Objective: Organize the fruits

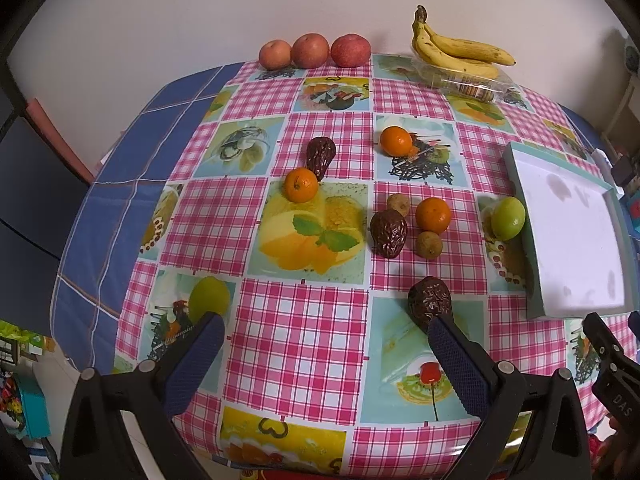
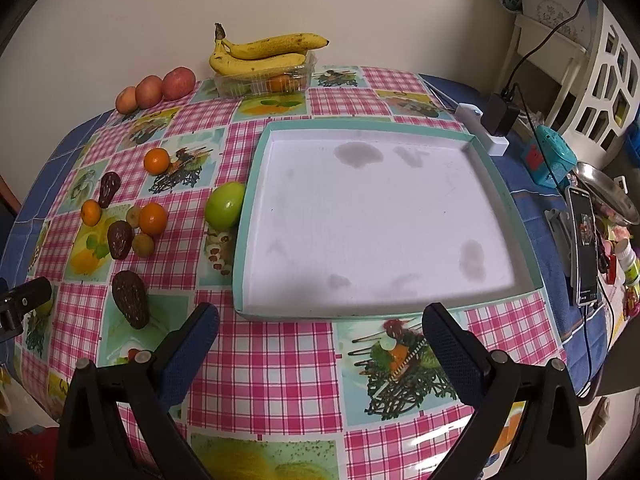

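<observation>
Loose fruit lies on the checked tablecloth: three oranges [image 1: 433, 215], three dark avocados [image 1: 388, 233], two small brown fruits [image 1: 429, 244] and a green fruit [image 1: 508, 218] that touches the tray. The white tray [image 2: 380, 232] with a teal rim holds nothing. My left gripper [image 1: 324, 326] is open over the near table; the nearest avocado [image 1: 430, 300] lies just past its right finger, and another green fruit [image 1: 209, 298] just past its left finger. My right gripper [image 2: 320, 316] is open in front of the tray's near edge.
Three apples [image 1: 310, 51] line the back wall beside bananas [image 1: 456, 52] on a clear plastic box. A phone [image 2: 584, 248], charger and cables [image 2: 500, 116], a metal dish and small items crowd the table's right side. A white chair [image 2: 592, 80] stands behind.
</observation>
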The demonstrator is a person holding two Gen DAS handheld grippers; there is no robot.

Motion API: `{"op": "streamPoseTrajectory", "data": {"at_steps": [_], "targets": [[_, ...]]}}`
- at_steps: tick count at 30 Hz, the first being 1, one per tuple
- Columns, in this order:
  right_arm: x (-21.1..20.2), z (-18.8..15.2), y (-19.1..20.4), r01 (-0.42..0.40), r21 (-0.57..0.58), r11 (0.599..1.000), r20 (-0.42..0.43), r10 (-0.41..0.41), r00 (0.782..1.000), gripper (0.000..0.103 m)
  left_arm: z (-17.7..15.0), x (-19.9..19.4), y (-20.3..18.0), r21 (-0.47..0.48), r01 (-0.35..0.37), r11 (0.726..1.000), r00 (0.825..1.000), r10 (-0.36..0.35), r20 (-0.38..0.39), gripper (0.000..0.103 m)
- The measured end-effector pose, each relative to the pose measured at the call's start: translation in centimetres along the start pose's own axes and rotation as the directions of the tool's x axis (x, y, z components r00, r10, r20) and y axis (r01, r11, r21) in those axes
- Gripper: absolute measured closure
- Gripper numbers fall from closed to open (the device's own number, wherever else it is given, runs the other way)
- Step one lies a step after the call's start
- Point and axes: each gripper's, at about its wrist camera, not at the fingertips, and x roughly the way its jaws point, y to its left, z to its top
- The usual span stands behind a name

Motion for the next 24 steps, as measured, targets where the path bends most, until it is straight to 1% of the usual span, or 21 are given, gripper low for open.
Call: {"op": "streamPoseTrajectory", "data": {"at_steps": [24], "targets": [[0.33, -0.21, 0.08, -0.008, -0.002, 1.0, -0.019, 0.008, 1.0, 0.002, -0.01, 0.0, 0.17, 0.001, -0.002, 1.0, 1.0, 0.002, 0.001, 0.0]]}}
